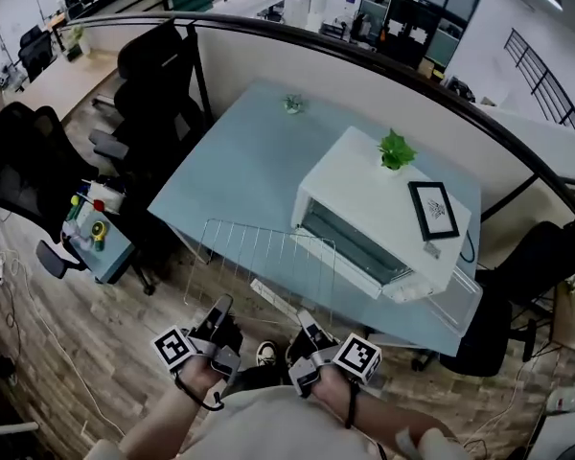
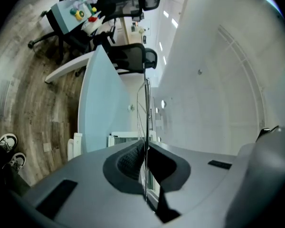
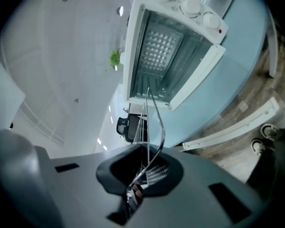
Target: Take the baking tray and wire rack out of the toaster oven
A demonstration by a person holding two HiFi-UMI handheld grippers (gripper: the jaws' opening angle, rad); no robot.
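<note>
The person wears a pale grey top, black straps at the wrists and black sneakers with white soles, and the left tongs and right tongs have matte grey shells, ribbed black pads and a white cube printed with black square markers.

Wire rack: bright bare metal; toaster oven: smooth, perhaps painted metal; floor: matt wood.

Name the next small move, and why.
Probably lower the wire rack onto the table left of the toaster oven: the left gripper and right gripper are shut on its near edge, and it is clear of the oven.
</note>
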